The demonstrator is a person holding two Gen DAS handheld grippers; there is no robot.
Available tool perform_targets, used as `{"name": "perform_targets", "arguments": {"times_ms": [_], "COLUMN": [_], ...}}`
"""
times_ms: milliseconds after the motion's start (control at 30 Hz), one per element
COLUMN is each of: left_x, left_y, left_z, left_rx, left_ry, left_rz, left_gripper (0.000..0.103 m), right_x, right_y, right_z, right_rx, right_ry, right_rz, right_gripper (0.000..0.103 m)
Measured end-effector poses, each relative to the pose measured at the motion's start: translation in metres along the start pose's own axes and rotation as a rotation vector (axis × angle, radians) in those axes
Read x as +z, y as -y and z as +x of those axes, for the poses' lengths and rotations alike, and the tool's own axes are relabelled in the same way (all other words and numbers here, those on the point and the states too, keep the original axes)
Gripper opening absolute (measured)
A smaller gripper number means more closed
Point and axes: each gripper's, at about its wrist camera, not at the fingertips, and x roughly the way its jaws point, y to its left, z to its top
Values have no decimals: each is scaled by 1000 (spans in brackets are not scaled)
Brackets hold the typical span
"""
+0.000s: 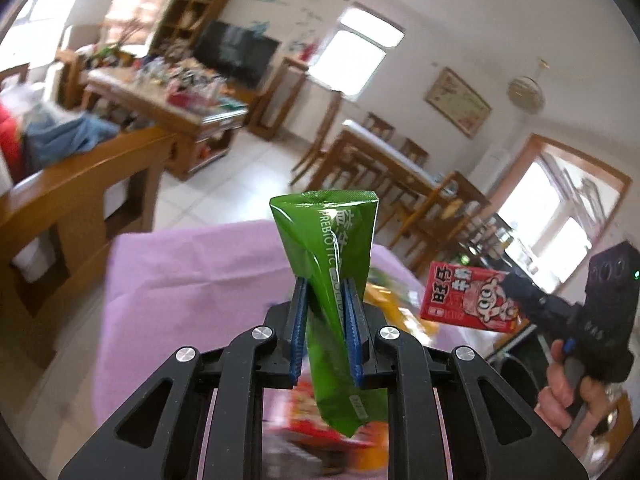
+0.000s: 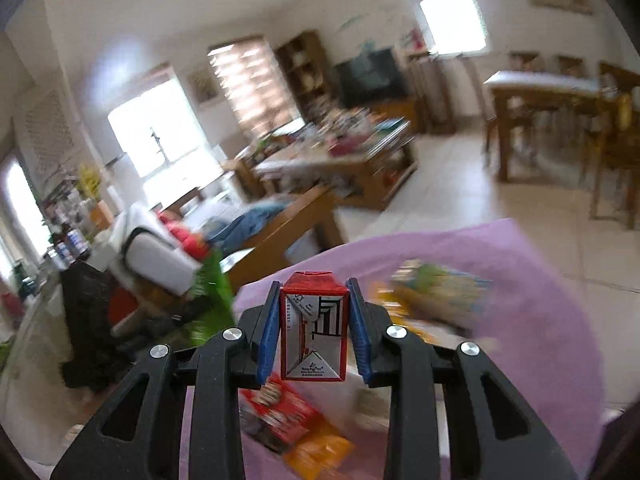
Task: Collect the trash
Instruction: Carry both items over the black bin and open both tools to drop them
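Two grippers, left gripper point(image 1: 326, 324) clamping green sachet point(image 1: 334, 280), right gripper point(image 2: 314, 328) clamping red carton point(image 2: 313, 332)

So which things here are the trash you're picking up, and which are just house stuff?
Trash:
- green packet, held by left gripper
- red milk carton, held by right gripper
- wrappers on the purple cloth

House stuff:
- TV
- dining table
- wall picture
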Motion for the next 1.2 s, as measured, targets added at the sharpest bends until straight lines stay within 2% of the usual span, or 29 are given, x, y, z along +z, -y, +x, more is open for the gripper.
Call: {"name": "perform_targets", "arguments": {"times_ms": [200, 333, 500, 600, 700, 867, 1067, 1100, 1133, 1167, 1200], "left_x": [-28, -64, -117, -150, -181, -219, -252, -256, -257, -257, -258], "left_y": [96, 179, 269, 314, 352, 384, 403, 410, 410, 414, 414], "left_z": [25, 65, 119, 150, 181, 226, 246, 246, 245, 243, 241], "left_rx": [-150, -288, -420, -484, -517, -505, -470, -451, -441, -428, -399], "left_ry": [-46, -137, -254, -324, -374, -428, -447, -447, -449, -446, -420], "left_rz": [100, 170, 266, 315, 382, 458, 543, 571, 590, 605, 617], "left_gripper": [18, 18, 18, 18, 18, 18, 19, 21, 37, 71, 89], "right_x": [-27, -52, -85, -108, -124, -141, -161, -162, -164, -164, -165], "right_y": [57, 104, 165, 197, 225, 258, 277, 278, 281, 279, 284], "right_z": [-72, -120, -179, -204, -220, -225, -237, -236, -236, -237, -241], "right_rx": [-207, -347, -556, -642, -702, -751, -742, -727, -713, -701, -700], "right_ry": [100, 129, 167, 169, 176, 178, 178, 176, 172, 181, 197], "right_rz": [25, 66, 135, 190, 243, 318, 363, 367, 366, 364, 364], "right_gripper": [31, 31, 31, 31, 31, 31, 35, 41, 51, 81, 98]}}
